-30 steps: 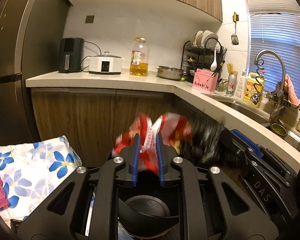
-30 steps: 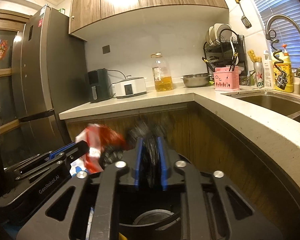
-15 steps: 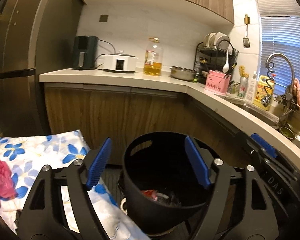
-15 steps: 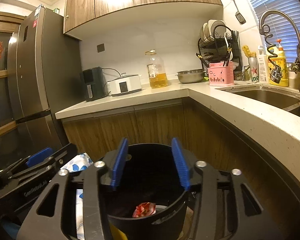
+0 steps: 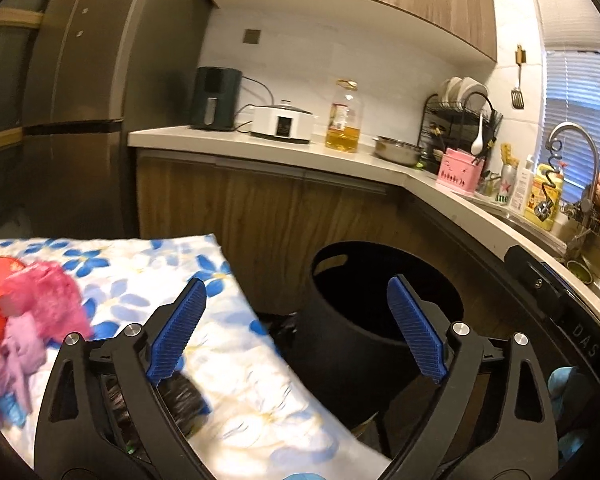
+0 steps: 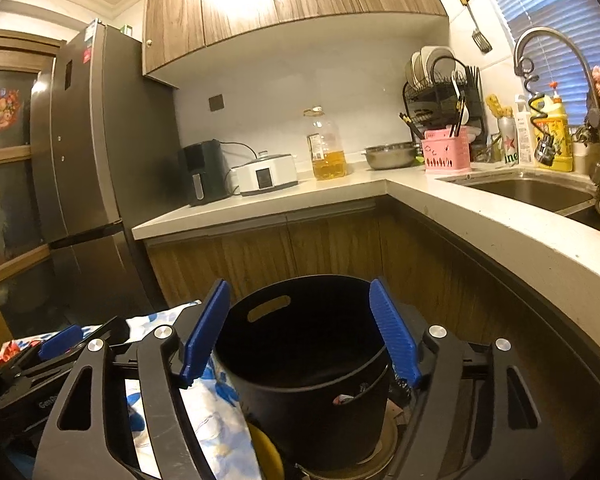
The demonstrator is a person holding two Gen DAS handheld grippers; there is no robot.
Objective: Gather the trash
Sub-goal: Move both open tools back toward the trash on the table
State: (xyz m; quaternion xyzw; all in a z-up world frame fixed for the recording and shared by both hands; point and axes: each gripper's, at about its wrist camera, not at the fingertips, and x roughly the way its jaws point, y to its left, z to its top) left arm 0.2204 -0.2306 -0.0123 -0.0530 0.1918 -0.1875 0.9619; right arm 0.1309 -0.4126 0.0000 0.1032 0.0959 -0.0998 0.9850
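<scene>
Both grippers hang with their jaws spread wide and nothing between them: the left gripper (image 5: 296, 328) is over the edge of a floral-covered table (image 5: 236, 344), and the right gripper (image 6: 300, 328) is directly above the black trash bin (image 6: 300, 364). By the look of it, this is the gap between a drop and the next pickup. A red-and-white scrap (image 6: 342, 399) shows low inside the bin, so some trash is already collected. The left wrist view alone shows what remains: a pink crumpled piece (image 5: 40, 300), a lilac piece (image 5: 16, 356) and a black crumpled bag (image 5: 180, 396) lying on the cloth near the left fingers. The next move probably calls for swinging back over the table and closing on one of these. The right wrist view alone looks down into the bin; from the left its interior is just dark.
</scene>
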